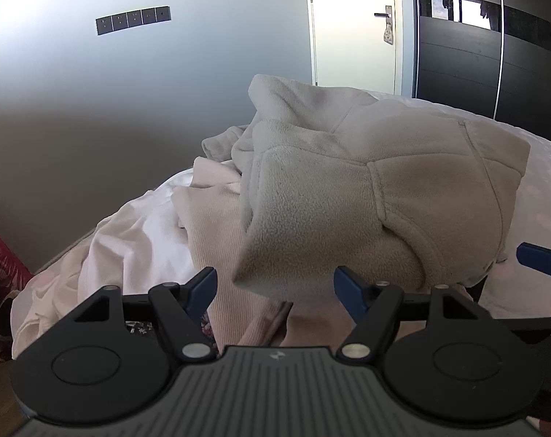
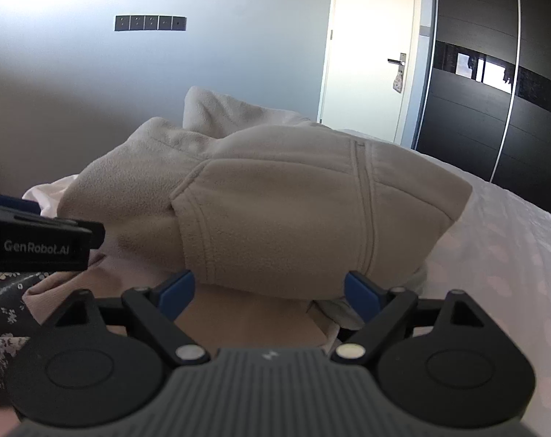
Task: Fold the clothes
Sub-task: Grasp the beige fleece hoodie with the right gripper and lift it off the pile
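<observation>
A beige fleece garment lies bunched in a thick folded heap on the bed, just beyond both grippers; it also shows in the right wrist view. My left gripper is open and empty, its blue fingertips at the near edge of the fleece. My right gripper is open and empty, its jaws on either side of the fleece's near edge. The left gripper's body shows at the left of the right wrist view. A pink ribbed garment and a white garment lie left of the fleece.
The bed has a white cover with pale spots. A grey wall with a row of switches is behind. A white door and a dark wardrobe stand at the back right. Floral fabric lies at left.
</observation>
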